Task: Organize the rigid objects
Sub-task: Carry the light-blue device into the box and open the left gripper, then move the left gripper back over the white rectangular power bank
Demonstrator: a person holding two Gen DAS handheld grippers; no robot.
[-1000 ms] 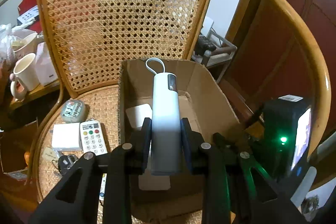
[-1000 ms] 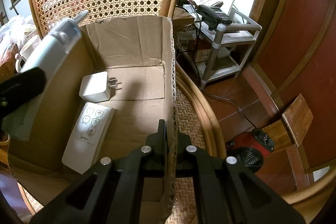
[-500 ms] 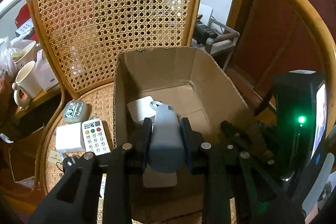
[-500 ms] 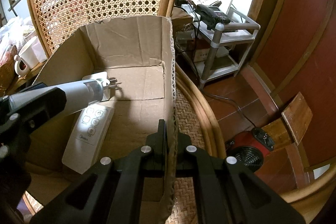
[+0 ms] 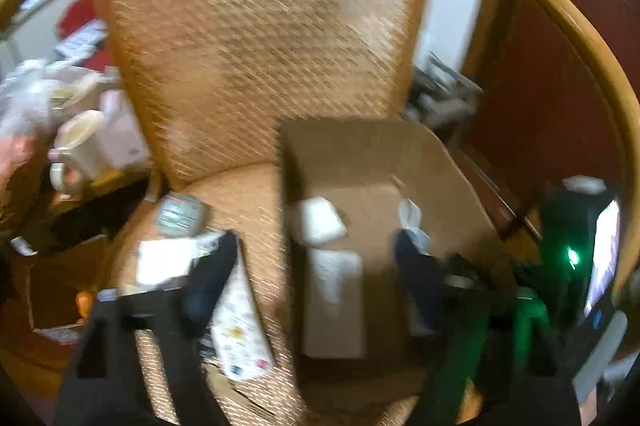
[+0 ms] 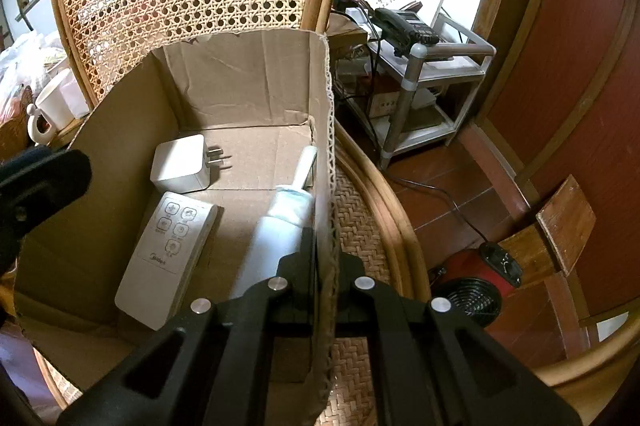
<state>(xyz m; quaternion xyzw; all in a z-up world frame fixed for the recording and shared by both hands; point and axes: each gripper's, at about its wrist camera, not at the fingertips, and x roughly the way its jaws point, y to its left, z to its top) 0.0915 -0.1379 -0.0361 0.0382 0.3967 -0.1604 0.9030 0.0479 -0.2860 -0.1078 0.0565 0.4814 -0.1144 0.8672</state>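
A cardboard box (image 6: 248,74) stands on a rattan chair seat. Inside lie a white plug adapter (image 6: 180,168), a white remote (image 6: 168,254) and a pale cylindrical device (image 6: 276,242) against the right wall. My right gripper (image 6: 324,258) is shut on the box's right wall (image 6: 322,146). My left gripper (image 5: 316,266) is open and empty above the box's left edge; that view is blurred. It shows the box (image 5: 376,154), the adapter (image 5: 318,222) and the cylinder (image 5: 412,222).
On the seat left of the box lie a patterned remote (image 5: 240,330), a white block (image 5: 164,262) and a grey case (image 5: 180,214). A mug (image 5: 76,150) stands further left. A metal shelf (image 6: 420,82) and a red heater (image 6: 476,286) are at the right.
My left gripper has opened and let go of the pale cylinder, which now lies in the box by its right wall. The left gripper is swinging left. The right gripper has not moved.
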